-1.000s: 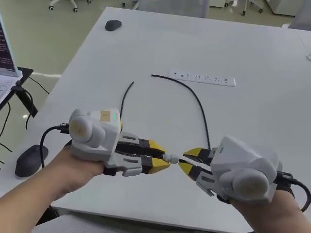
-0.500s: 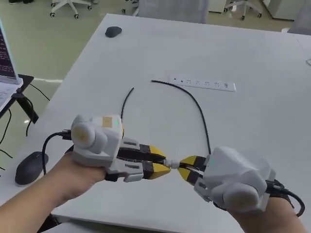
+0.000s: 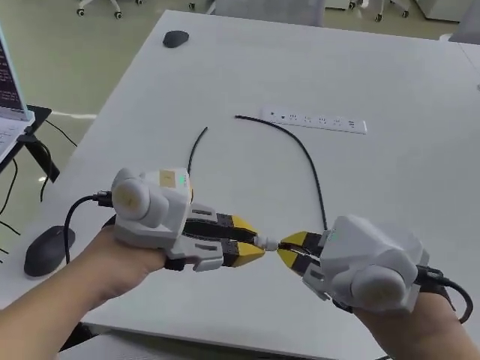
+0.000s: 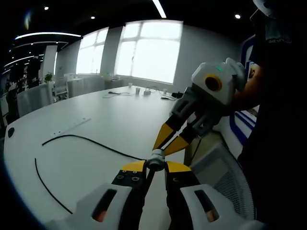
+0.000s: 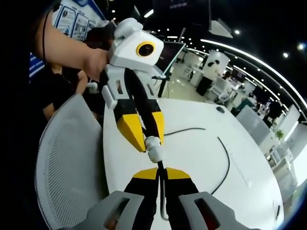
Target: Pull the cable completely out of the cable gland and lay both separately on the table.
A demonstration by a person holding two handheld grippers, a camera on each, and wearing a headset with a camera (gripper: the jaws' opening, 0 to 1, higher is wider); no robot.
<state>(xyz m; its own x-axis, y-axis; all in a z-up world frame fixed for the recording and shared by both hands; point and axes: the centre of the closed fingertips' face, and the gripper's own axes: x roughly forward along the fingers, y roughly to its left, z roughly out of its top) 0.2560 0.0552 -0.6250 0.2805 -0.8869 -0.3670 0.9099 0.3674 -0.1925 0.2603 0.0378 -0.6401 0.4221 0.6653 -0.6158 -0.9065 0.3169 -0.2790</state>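
Observation:
In the head view my left gripper (image 3: 257, 245) is shut on a small white cable gland (image 3: 267, 243), just above the table's near edge. Facing it from the right, my right gripper (image 3: 287, 248) is shut on the black cable (image 3: 309, 165) right beside the gland. That cable curves away over the white table (image 3: 390, 82) toward a power strip. In the left gripper view the gland (image 4: 155, 159) sits between my jaw tips, with the right gripper (image 4: 169, 141) just beyond. In the right gripper view the cable (image 5: 162, 179) runs between my jaws up into the gland (image 5: 154, 149), which the left gripper (image 5: 144, 136) holds.
A second, shorter black cable (image 3: 194, 149) lies left of the long one. A white power strip (image 3: 318, 121) lies farther back, and a dark mouse (image 3: 175, 39) at the far left corner. Another mouse (image 3: 46, 248) and a laptop stand sit left of the table. A mesh chair (image 5: 67, 158) stands below.
The right gripper was open and a little apart from the gland; it has moved in toward the left gripper and shut on the cable beside the gland. The left gripper has held still.

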